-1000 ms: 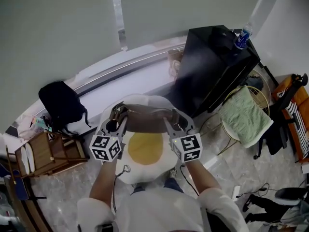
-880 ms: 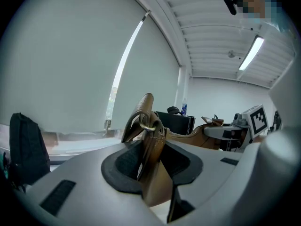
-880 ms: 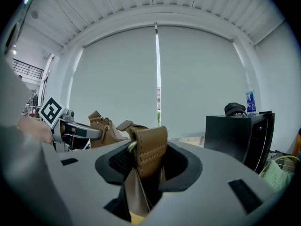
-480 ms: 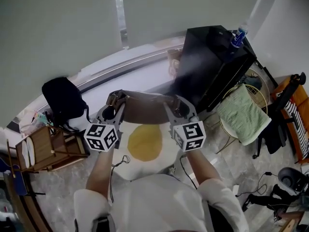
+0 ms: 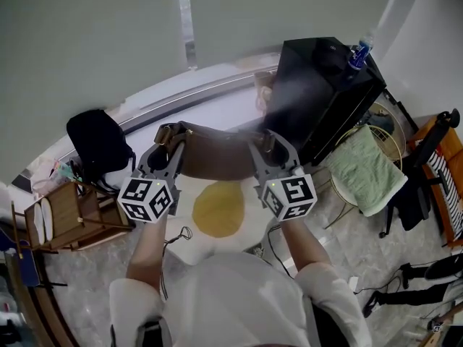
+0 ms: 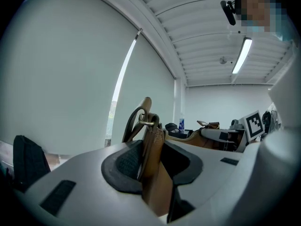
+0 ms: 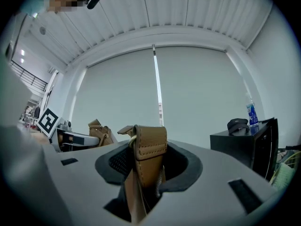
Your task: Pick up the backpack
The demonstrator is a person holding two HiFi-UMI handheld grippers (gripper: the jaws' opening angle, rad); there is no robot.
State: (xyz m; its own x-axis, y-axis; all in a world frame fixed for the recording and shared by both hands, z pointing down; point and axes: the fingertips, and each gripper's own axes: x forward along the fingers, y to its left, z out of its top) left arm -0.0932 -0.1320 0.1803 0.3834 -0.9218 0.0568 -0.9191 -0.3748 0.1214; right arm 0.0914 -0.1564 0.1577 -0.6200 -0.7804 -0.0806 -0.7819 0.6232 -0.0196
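**Backpack gripped at both ends**

The brown backpack (image 5: 217,161) is held at centre frame, stretched between the two grippers, with an egg-shaped mat (image 5: 217,212) just below it. The left gripper (image 5: 171,137) is clamped on its left strap tab and the right gripper (image 5: 264,143) on its right tab. Both jaws are closed partway onto the leather. A black bag (image 5: 98,142) is seen at left.

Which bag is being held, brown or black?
The brown bag: left gripper and right gripper each clamp an end. The black bag sits alone, untouched.

Backpack (image 5: 217,159) between left tongs (image 5: 171,144) and right tongs (image 5: 265,147), above cushion (image 5: 218,210), cabinet (image 5: 318,96) to its right
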